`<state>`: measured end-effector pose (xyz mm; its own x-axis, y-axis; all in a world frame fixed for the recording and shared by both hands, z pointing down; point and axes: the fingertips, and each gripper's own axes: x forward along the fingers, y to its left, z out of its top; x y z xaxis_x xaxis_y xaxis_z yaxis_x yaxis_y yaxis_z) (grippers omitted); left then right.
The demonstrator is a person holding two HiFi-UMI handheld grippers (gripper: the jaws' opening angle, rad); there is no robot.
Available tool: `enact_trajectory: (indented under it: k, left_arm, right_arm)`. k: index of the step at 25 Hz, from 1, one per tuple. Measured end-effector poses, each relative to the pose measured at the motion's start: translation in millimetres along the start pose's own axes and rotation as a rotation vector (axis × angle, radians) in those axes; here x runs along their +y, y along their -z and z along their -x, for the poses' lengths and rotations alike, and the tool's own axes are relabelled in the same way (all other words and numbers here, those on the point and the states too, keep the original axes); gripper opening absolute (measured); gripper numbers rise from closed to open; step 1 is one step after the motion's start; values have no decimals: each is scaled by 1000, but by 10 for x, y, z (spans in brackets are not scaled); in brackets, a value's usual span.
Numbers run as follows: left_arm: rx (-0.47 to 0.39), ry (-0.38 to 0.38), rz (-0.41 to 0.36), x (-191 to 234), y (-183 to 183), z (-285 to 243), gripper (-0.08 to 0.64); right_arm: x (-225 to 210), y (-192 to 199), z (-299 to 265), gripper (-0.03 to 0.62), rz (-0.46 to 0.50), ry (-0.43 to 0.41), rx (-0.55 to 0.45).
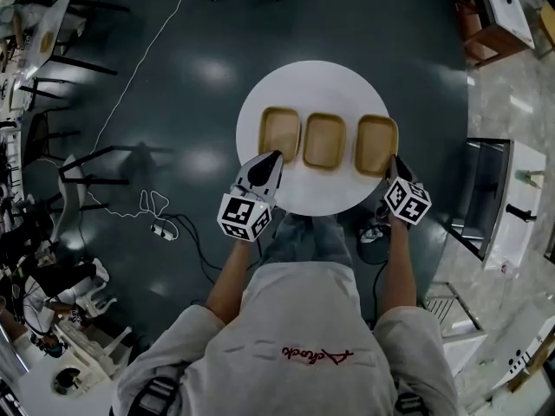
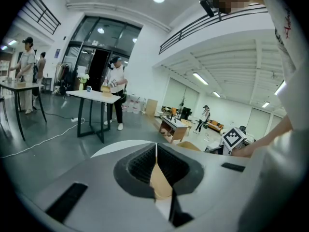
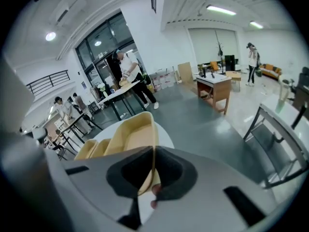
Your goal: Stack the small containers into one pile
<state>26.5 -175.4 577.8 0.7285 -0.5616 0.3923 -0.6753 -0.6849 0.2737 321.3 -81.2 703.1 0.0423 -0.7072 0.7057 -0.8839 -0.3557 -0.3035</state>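
open lab hall; work tables (image 2: 91,94), floor cables (image 1: 147,52), mezzanine railing (image 2: 193,30)

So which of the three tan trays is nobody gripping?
The middle container; jaws pinch the near rims of the left container and right container.

The left container (image 1: 279,133), middle container (image 1: 324,140) and right container (image 1: 376,145) lie abreast on the table (image 1: 312,81).

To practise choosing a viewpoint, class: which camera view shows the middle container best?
The head view: the middle container shows whole, from above, on the white table. The right gripper view shows only its edge beyond the nearer container; the left gripper view shows nothing clear of it.
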Motion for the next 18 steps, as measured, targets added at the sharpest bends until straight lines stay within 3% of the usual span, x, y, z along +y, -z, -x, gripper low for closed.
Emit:
enact_trajectory:
  k: [7,18]
  left_arm:
    - [-18,-5,-4,-14,-33,83,18]
    - [-48,-58,8,188,-69,409,18]
  right_arm:
    - [240,-74,175,32,-56,-41,-63]
    - [1004,69,-10,32,-69,-141,-39]
